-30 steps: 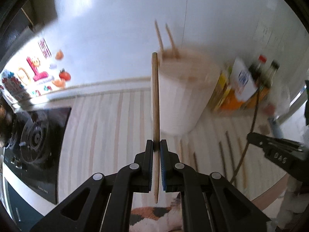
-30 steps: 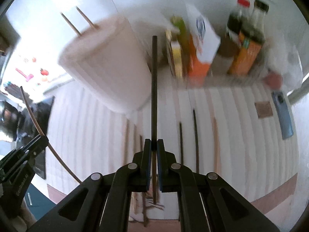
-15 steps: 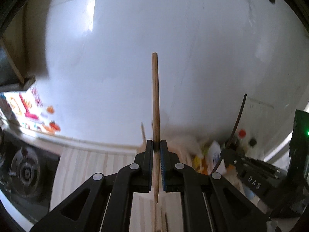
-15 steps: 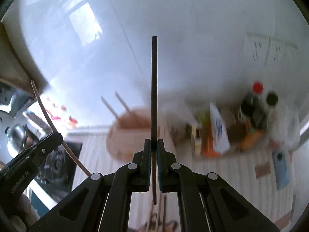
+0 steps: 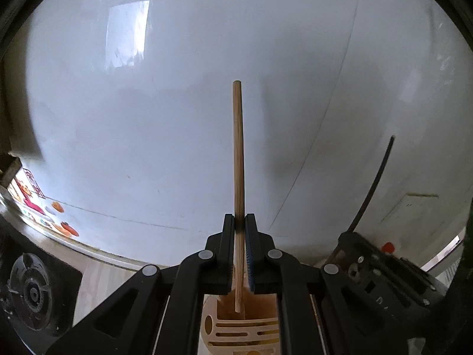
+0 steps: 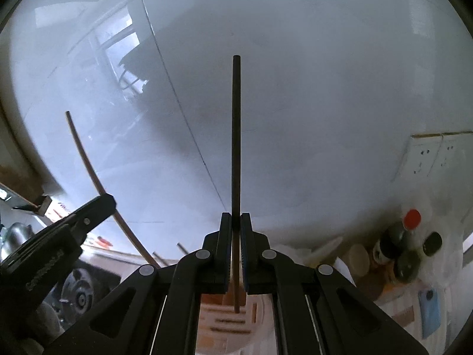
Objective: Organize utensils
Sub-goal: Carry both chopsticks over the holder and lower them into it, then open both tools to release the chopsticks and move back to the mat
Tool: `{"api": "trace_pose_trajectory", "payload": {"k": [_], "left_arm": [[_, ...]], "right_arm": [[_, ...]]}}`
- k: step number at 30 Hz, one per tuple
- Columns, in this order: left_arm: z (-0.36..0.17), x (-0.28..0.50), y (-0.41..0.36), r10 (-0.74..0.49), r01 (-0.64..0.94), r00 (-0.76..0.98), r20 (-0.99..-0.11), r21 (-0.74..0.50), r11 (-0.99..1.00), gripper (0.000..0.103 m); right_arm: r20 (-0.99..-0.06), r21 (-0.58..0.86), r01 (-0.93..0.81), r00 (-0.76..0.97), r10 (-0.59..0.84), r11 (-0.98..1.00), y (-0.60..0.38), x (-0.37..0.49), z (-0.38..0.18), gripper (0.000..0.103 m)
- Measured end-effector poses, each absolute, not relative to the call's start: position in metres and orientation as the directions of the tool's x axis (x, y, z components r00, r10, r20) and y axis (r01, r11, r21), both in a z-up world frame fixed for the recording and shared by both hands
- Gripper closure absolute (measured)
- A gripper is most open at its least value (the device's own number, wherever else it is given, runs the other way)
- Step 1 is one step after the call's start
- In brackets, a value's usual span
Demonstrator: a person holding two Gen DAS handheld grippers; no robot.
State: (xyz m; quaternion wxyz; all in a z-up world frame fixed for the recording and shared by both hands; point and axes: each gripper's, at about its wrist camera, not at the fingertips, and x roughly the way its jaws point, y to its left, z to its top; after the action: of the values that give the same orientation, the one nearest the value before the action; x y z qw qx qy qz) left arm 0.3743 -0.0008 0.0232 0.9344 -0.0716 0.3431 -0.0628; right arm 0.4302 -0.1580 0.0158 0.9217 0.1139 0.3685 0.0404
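Both chopsticks raised upright; slotted holder [image 5: 236,328] now directly below.

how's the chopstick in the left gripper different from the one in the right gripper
The left gripper holds a light wooden chopstick; the right gripper holds a dark chopstick, nearly black. The dark one looks slimmer. Both stand upright, pinched near their lower ends, tips hanging over the slotted utensil holder.

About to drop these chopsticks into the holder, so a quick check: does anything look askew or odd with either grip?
Nothing stands out. The left gripper clamps the light chopstick upright above the slotted holder; the right gripper clamps the dark chopstick the same way.
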Motion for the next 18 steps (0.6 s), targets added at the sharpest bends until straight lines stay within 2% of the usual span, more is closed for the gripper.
{"api": "trace_pose_trajectory", "payload": {"k": [3, 12, 16, 18], "left_arm": [[0.005, 0.382, 0.0, -0.168, 0.066, 0.732, -0.66, -0.177, 0.982, 0.099], [-0.024, 0.386, 0.013, -0.207, 0.086, 0.665, -0.718, -0.202, 0.976, 0.098], [-0.017, 0.372, 0.017, -0.221, 0.107, 0.641, -0.735, -0.2, 0.974, 0.093], [-0.012, 0.359, 0.026, -0.201, 0.095, 0.655, -0.728, -0.184, 0.978, 0.087]], "right_arm": [[-0.656, 0.242, 0.015, 0.739, 0.153, 0.97, -0.158, 0.438, 0.005, 0.097], [-0.694, 0.251, -0.004, 0.697, 0.183, 0.968, -0.151, 0.44, -0.02, 0.097], [-0.748, 0.26, -0.04, 0.623, 0.228, 0.965, -0.149, 0.445, -0.034, 0.097], [-0.77, 0.262, -0.047, 0.593, 0.238, 0.964, -0.15, 0.444, -0.039, 0.095]]}}
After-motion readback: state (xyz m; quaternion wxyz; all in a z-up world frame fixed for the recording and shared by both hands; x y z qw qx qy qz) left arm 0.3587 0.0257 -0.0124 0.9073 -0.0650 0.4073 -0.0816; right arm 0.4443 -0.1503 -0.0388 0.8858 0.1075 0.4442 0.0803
